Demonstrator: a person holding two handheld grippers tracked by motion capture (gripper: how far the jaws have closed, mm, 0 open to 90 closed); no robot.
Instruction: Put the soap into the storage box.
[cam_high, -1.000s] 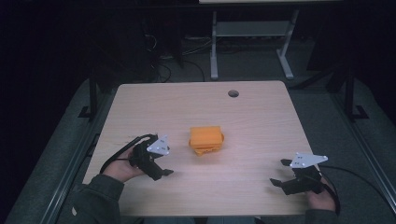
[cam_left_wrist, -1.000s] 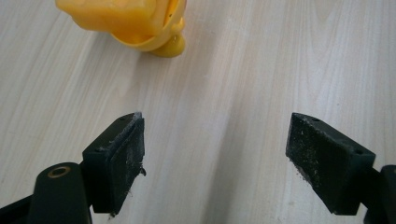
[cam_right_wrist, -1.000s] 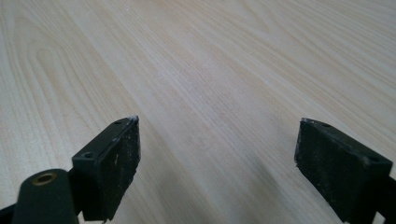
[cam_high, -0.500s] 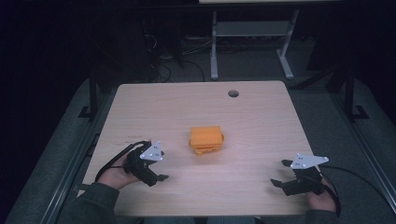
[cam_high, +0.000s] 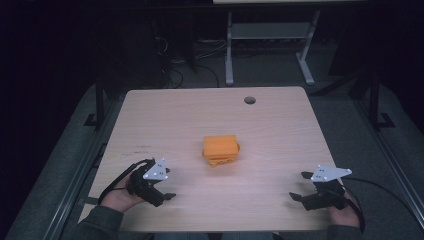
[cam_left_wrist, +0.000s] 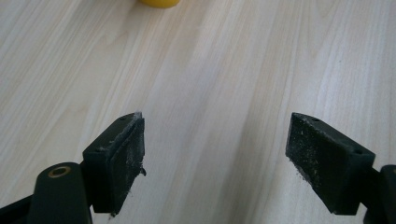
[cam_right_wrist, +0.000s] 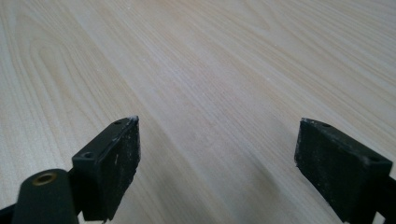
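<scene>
While both tongs rest near the front edge, the orange block (cam_high: 220, 149) sits at the middle of the surface (cam_high: 280, 130), touched by nothing. Left tongs (cam_high: 162, 194): front left, well apart from the block, jaws spread wide over bare wood; the left gripper view catches the block's yellow-orange edge (cam_left_wrist: 159, 3) far ahead. Right tongs (cam_high: 301, 186): front right, jaws likewise wide apart, empty. One round hole (cam_high: 249, 100) near the far edge.
</scene>
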